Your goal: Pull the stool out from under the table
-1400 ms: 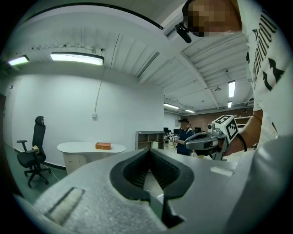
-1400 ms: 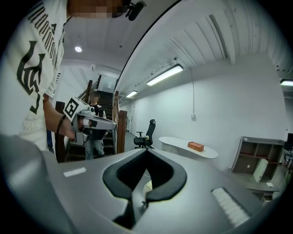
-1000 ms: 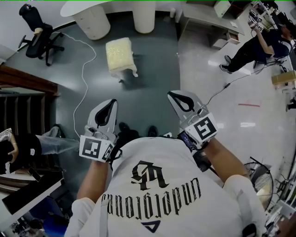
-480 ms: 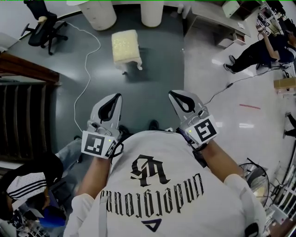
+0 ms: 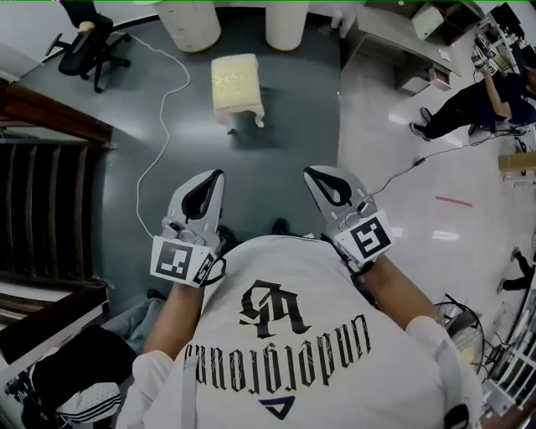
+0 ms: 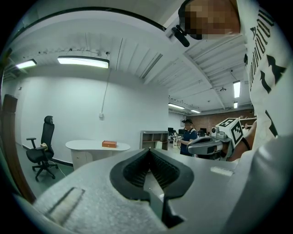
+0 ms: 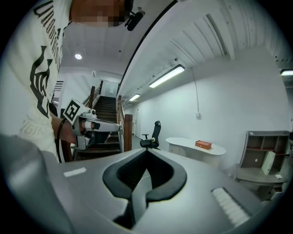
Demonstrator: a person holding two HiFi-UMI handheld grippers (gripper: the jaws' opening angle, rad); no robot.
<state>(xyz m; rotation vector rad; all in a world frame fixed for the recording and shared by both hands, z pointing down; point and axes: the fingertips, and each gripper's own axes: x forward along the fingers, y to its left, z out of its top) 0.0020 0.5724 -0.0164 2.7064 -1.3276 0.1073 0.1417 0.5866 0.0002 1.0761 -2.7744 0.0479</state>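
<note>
- Standing on open floor well ahead of both claws, the stool point(image 5: 235, 82) sits just this side of the table's pedestals point(image 5: 189, 25). It looks clear of the table point(image 6: 80, 146), as the task wants. Whether it was pulled there cannot be told.
- Left claw point(image 5: 216, 175): jaws pinched together, tips meeting, nothing between them. It is held level at chest height and points toward the table.
- Right claw point(image 5: 311, 171): likewise closed and empty, level with the left one, the two apart across the body.
- Both ride high and far from the stool, I judge, because the person stands upright. That suits either walking up to the stool or having let it go.
</note>
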